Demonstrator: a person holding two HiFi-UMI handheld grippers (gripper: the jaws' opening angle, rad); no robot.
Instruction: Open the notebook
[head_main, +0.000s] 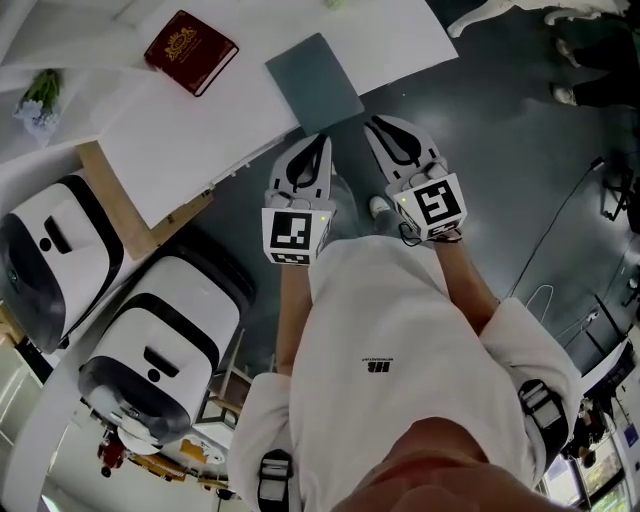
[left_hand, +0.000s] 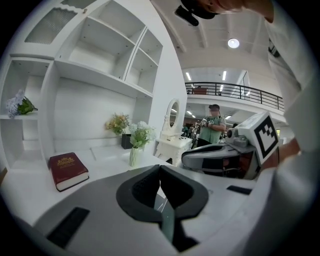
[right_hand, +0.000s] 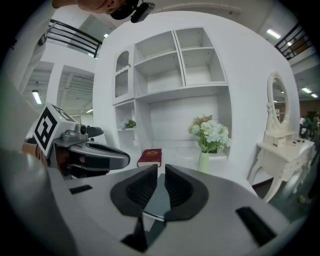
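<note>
A closed grey-blue notebook (head_main: 313, 80) lies at the front edge of the white desk (head_main: 180, 140). It shows low in the slit between the jaws in the left gripper view (left_hand: 161, 204) and in the right gripper view (right_hand: 159, 200). A dark red hardback book (head_main: 190, 50) (left_hand: 68, 170) (right_hand: 150, 157) lies closed further back on the desk. My left gripper (head_main: 318, 140) (left_hand: 160, 167) hangs just short of the notebook with its jaws together and empty. My right gripper (head_main: 385, 125) (right_hand: 161, 167) is beside it, its jaws a narrow slit apart and holding nothing.
A vase of pale flowers (left_hand: 135, 145) (right_hand: 207, 137) stands on the desk below white shelving (right_hand: 180, 65). A white dressing table with a mirror (right_hand: 280, 145) stands to the right. Two white machines (head_main: 60, 260) (head_main: 160, 340) sit left of me on the dark floor (head_main: 520, 150). A person (left_hand: 214, 125) stands far off.
</note>
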